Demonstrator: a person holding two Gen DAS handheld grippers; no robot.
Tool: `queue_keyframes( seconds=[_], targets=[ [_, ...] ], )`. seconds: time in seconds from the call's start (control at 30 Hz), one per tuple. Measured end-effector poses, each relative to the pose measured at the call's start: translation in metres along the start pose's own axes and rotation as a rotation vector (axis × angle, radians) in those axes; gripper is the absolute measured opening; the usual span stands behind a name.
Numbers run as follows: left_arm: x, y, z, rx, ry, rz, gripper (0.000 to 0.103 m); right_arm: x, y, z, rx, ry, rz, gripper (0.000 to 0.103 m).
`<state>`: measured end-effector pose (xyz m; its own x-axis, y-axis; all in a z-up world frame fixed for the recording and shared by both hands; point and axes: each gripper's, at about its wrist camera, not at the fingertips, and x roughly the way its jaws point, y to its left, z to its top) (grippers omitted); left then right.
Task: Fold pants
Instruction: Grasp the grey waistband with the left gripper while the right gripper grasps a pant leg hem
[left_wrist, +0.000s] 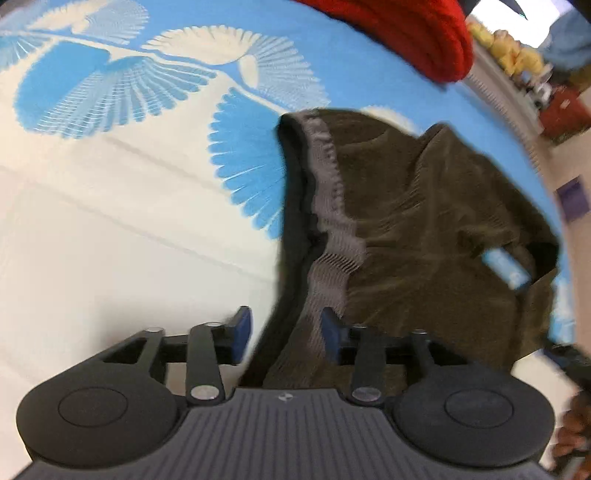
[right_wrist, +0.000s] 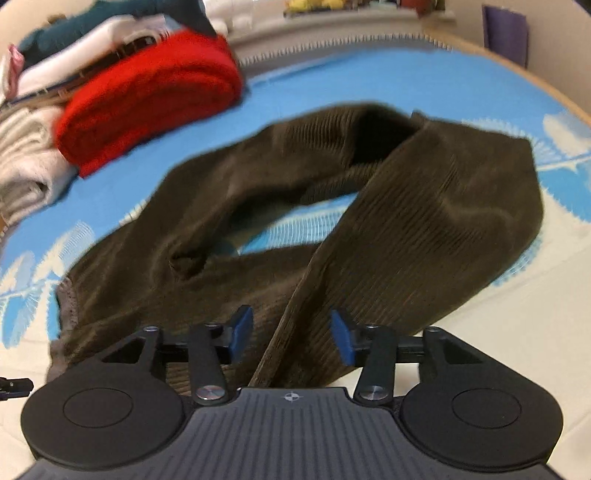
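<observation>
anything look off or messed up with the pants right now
Yes. The brown corduroy pants lie crumpled on the blue patterned bedspread, legs splayed so a gap of bedspread shows between them. The waistband is turned out, showing its grey inner band. Both grippers stand open over the fabric.

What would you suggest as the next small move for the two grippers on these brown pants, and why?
Probably close both. The left gripper is open astride the grey waistband edge, and the right gripper is open astride a leg of the brown pants, which lie crumpled and looped on the blue sheet.
</observation>
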<state>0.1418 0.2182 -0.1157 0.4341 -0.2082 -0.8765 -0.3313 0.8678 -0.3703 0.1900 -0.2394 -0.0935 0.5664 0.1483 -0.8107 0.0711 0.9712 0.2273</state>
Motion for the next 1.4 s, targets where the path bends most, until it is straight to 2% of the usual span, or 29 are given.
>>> queue_keyframes(
  seconds=[0.03, 0.13, 0.23, 0.27, 0.3, 0.33, 0.37, 0.43, 0.47, 0.5, 0.53, 0.57, 0.6, 0.63, 0.73, 0.8, 0.87, 0.93, 0.97, 1.03, 1.1, 1.13, 1.17, 1.23, 1.27, 1.37, 1.4],
  targets=[
    [0.003, 0.002, 0.0, 0.0, -0.004, -0.012, 0.073, 0.009, 0.002, 0.0, 0.004, 0.02, -0.009, 0.06],
    [0.013, 0.002, -0.001, -0.013, 0.027, -0.025, 0.074, 0.034, 0.005, -0.001, 0.005, 0.084, -0.038, 0.062],
    [0.025, -0.005, -0.003, 0.006, 0.057, -0.036, 0.074, 0.053, 0.005, 0.001, 0.002, 0.124, -0.085, 0.058],
    [0.028, -0.008, -0.005, 0.023, 0.059, -0.034, 0.074, 0.055, 0.003, 0.0, 0.003, 0.124, -0.094, 0.049],
    [0.032, -0.012, -0.007, 0.045, 0.064, -0.031, 0.074, 0.057, 0.001, 0.0, 0.008, 0.121, -0.091, 0.033],
    [0.036, -0.015, -0.01, 0.069, 0.072, -0.025, 0.073, 0.056, -0.001, 0.0, 0.013, 0.119, -0.081, 0.024],
    [0.041, -0.018, -0.012, 0.093, 0.082, -0.011, 0.072, 0.053, -0.004, 0.0, 0.02, 0.116, -0.071, 0.009],
    [0.048, -0.026, -0.019, 0.172, 0.085, 0.052, 0.053, 0.044, -0.009, 0.004, 0.025, 0.094, -0.045, 0.008],
    [0.048, -0.032, -0.023, 0.23, 0.076, 0.072, 0.048, 0.035, -0.012, 0.005, 0.025, 0.077, -0.033, 0.007],
    [0.046, -0.037, -0.025, 0.269, 0.068, 0.079, 0.037, 0.023, -0.017, 0.009, 0.03, 0.048, -0.017, 0.007],
    [0.043, -0.04, -0.026, 0.292, 0.053, 0.082, 0.027, 0.012, -0.021, 0.011, 0.041, 0.018, 0.003, 0.007],
    [0.036, -0.042, -0.027, 0.296, 0.038, 0.075, 0.023, -0.005, -0.028, 0.013, 0.057, -0.024, 0.033, 0.007],
    [0.027, -0.044, -0.027, 0.291, 0.017, 0.062, 0.013, -0.02, -0.034, 0.016, 0.063, -0.062, 0.06, 0.007],
    [0.018, -0.045, -0.026, 0.288, -0.009, 0.045, 0.008, -0.041, -0.041, 0.017, 0.061, -0.111, 0.092, 0.007],
    [-0.032, -0.044, -0.023, 0.249, -0.137, -0.056, 0.007, -0.101, -0.059, 0.013, 0.02, -0.244, 0.195, 0.006],
    [-0.071, -0.04, -0.025, 0.228, -0.234, -0.104, 0.006, -0.135, -0.069, 0.004, -0.058, -0.31, 0.254, 0.006],
    [-0.107, -0.03, -0.034, 0.214, -0.31, -0.132, 0.006, -0.166, -0.073, -0.012, -0.192, -0.374, 0.341, 0.006],
    [-0.129, -0.019, -0.045, 0.213, -0.35, -0.114, 0.006, -0.186, -0.074, -0.031, -0.315, -0.381, 0.447, 0.006],
    [-0.133, -0.012, -0.05, 0.224, -0.346, -0.083, 0.006, -0.19, -0.074, -0.038, -0.36, -0.351, 0.494, 0.006],
    [-0.114, 0.005, -0.056, 0.226, -0.221, -0.005, 0.007, -0.183, -0.07, -0.056, -0.443, -0.205, 0.538, 0.008],
    [-0.085, 0.021, -0.059, 0.195, -0.061, 0.101, 0.005, -0.158, -0.061, -0.076, -0.547, 0.011, 0.51, 0.015],
    [-0.073, 0.028, -0.06, 0.194, -0.021, 0.185, 0.005, -0.147, -0.055, -0.087, -0.625, 0.077, 0.467, 0.015],
    [-0.069, 0.033, -0.06, 0.194, -0.014, 0.223, 0.005, -0.139, -0.052, -0.096, -0.694, 0.125, 0.433, 0.016],
    [-0.067, 0.043, -0.054, 0.133, 0.0, 0.208, 0.006, -0.13, -0.055, -0.092, -0.695, 0.158, 0.418, 0.015],
    [-0.068, 0.048, -0.052, 0.101, -0.001, 0.194, 0.007, -0.126, -0.06, -0.082, -0.649, 0.136, 0.389, 0.018],
    [-0.066, 0.05, -0.044, 0.045, 0.006, 0.173, 0.018, -0.116, -0.076, -0.049, -0.436, 0.023, 0.265, 0.035],
    [-0.062, 0.048, -0.041, 0.045, 0.016, 0.171, 0.028, -0.109, -0.083, -0.038, -0.338, -0.01, 0.223, 0.039]
  ],
)
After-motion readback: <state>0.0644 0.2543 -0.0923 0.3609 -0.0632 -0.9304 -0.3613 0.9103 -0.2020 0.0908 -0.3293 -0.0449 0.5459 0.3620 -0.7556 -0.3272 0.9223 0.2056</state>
